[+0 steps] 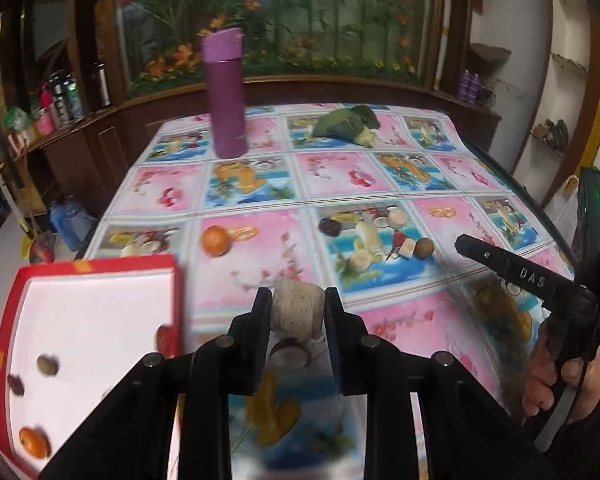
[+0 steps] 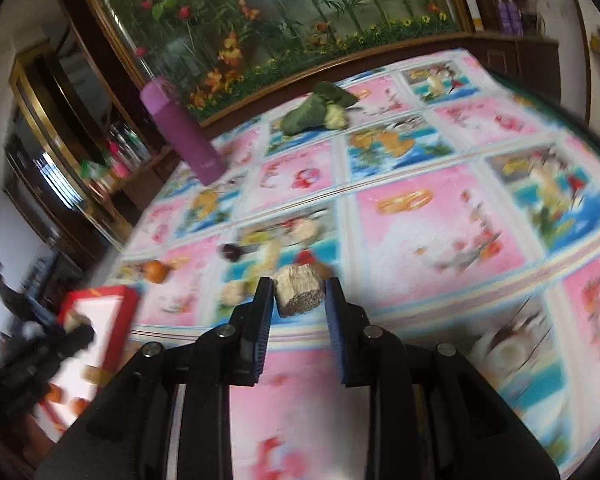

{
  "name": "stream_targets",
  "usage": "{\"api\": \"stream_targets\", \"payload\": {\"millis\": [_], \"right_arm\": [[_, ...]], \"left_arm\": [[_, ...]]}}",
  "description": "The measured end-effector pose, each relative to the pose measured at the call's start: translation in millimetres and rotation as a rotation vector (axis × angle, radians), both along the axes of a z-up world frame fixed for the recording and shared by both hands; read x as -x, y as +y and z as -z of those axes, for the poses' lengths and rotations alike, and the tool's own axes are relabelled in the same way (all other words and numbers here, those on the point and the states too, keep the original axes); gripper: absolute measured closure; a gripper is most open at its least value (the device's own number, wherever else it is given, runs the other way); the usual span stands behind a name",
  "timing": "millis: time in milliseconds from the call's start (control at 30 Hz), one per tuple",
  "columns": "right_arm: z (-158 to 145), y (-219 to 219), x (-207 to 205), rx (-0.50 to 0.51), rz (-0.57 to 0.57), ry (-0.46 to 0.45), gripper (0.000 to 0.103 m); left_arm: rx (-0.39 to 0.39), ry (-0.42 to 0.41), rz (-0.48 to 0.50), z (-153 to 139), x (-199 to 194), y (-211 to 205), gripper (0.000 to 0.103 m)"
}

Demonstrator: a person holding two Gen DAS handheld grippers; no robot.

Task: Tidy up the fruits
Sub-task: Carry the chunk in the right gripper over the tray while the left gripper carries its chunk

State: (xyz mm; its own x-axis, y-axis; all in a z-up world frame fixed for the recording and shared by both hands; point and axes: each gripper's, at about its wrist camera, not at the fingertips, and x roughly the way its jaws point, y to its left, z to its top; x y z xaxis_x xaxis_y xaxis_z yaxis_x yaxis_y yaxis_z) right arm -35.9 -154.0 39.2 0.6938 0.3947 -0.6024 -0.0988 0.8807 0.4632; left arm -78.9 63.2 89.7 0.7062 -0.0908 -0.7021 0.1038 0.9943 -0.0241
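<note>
**Two grippers, each clamped on a pale chunk of fruit**

Two camera views looked across the table [image 1: 380, 176], covered by a pink and blue cloth printed with fruit pictures. Largest on it was the red box [image 1: 96, 268] with a white floor, at the near left corner; I saw an orange [image 1: 33, 442] and a few small brown and dark fruits blurred inside. A purple flask [image 1: 224, 92] stood upright at the far left, and a green leafy vegetable [image 1: 346, 122] lay at the far side. Another orange [image 1: 216, 241] sat loose on the cloth just beyond the box, a small dark fruit [image 1: 329, 227] further right.

My left gripper [image 1: 298, 312] was clenched on a pale speckled chunk [image 1: 298, 314], held above the cloth beside the box. My right gripper [image 2: 298, 294] likewise gripped a pale rough piece [image 2: 298, 292]; that view was blurred.
</note>
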Motion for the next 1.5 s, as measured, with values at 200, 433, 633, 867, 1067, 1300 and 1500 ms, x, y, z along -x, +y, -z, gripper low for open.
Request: {"api": "stream_targets", "payload": {"millis": [200, 433, 633, 867, 1067, 1300, 1500], "right_arm": [[-11, 58, 25, 0.024, -0.104, -0.025, 0.075], [-20, 116, 47, 0.067, -0.207, -0.054, 0.075], [-19, 146, 55, 0.076, -0.268, -0.042, 0.075], [-21, 192, 71, 0.091, -0.368, -0.060, 0.075], [-16, 217, 78, 0.101, -0.424, -0.045, 0.075], [-14, 237, 83, 0.126, -0.471, -0.040, 0.075], [-16, 261, 84, 0.149, -0.515, -0.056, 0.074]], "left_arm": [[0.022, -0.060, -0.052, -11, 37, 34, 0.078], [0.051, -0.074, -0.142, -7, 64, 80, 0.078], [0.061, -0.075, -0.205, -1, 78, 110, 0.078], [0.045, -0.089, -0.305, 7, 96, 149, 0.078], [0.046, -0.073, -0.381, 15, 105, 182, 0.078], [0.038, -0.066, -0.402, 21, 112, 195, 0.078], [0.025, -0.056, -0.374, 25, 111, 189, 0.078]]}}
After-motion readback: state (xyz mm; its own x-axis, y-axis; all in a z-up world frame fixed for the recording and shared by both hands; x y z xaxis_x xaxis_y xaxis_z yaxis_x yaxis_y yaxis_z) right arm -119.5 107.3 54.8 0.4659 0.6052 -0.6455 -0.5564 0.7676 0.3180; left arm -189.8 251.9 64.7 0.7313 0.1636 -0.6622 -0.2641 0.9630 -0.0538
